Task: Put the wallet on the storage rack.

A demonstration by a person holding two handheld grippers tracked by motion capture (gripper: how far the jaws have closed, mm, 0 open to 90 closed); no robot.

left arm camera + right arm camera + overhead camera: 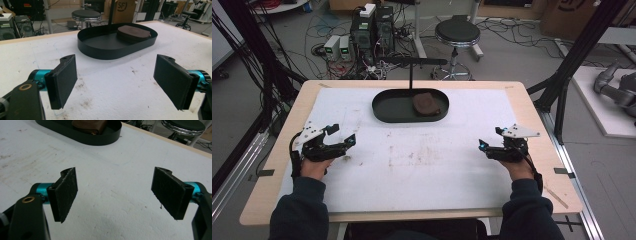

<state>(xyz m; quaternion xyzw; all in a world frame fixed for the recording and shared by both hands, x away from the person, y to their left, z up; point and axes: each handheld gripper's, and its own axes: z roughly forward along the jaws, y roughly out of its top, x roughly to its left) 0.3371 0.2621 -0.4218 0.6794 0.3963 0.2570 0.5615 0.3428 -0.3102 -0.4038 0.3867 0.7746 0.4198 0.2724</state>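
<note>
A black oval tray (387, 111) sits at the middle back of the white-covered table, with a flat brown piece (426, 103) lying in its right half. My left gripper (341, 134) rests open near the left edge, well short of the tray. My right gripper (490, 138) is open too, near the right edge. In the left gripper view the wide-apart pads (63, 80) frame bare sheet, with the tray (112, 51) and brown piece (133, 32) beyond. The right gripper view has its gripper (115, 180) open over the sheet, the tray (95, 138) and brown piece (87, 125) at top left.
A thin black pole (411, 75) with a crossbar rises at the tray's back. The white sheet (422, 165) is stained in the middle. Beyond the table stand a round stool (457, 32) and computer boxes (372, 30) among cables. Black frame posts (572, 55) flank the table.
</note>
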